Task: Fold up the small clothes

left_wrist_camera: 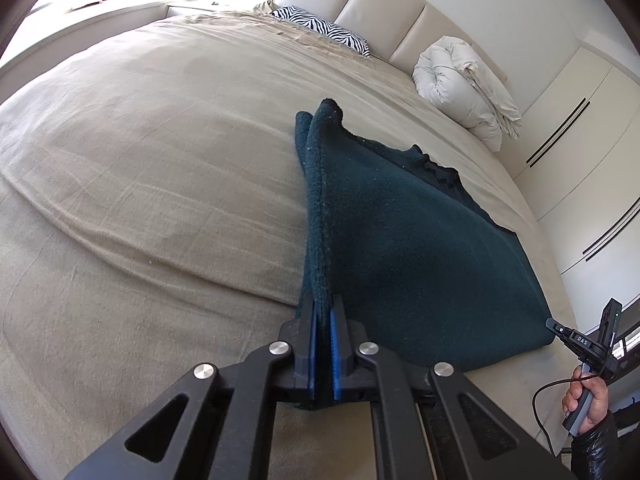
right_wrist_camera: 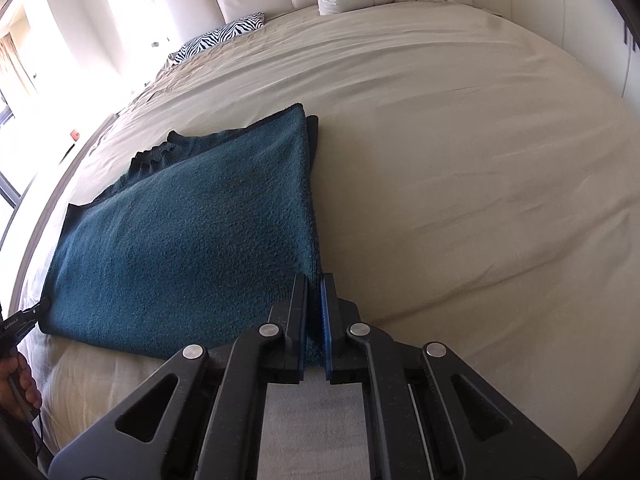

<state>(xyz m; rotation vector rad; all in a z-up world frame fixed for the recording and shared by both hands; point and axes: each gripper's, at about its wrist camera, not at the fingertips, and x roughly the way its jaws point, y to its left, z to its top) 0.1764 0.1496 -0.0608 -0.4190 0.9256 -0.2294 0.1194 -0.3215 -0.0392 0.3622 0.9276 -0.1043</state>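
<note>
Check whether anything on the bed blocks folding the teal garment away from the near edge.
Nothing visible does. Both hand-held grippers, left and right, already clamp the teal garment; bare bedspread lies beyond it.

Both wrist views look steeply down, sharing the teal garment [left_wrist_camera: 420,240].

Dark teal knitted garment [left_wrist_camera: 420,248] on a beige bed sheet [left_wrist_camera: 140,180], zebra-striped black-and-white pillow [left_wrist_camera: 320,28] way past the jaws, cream duvet roll [left_wrist_camera: 460,84] too.
</note>
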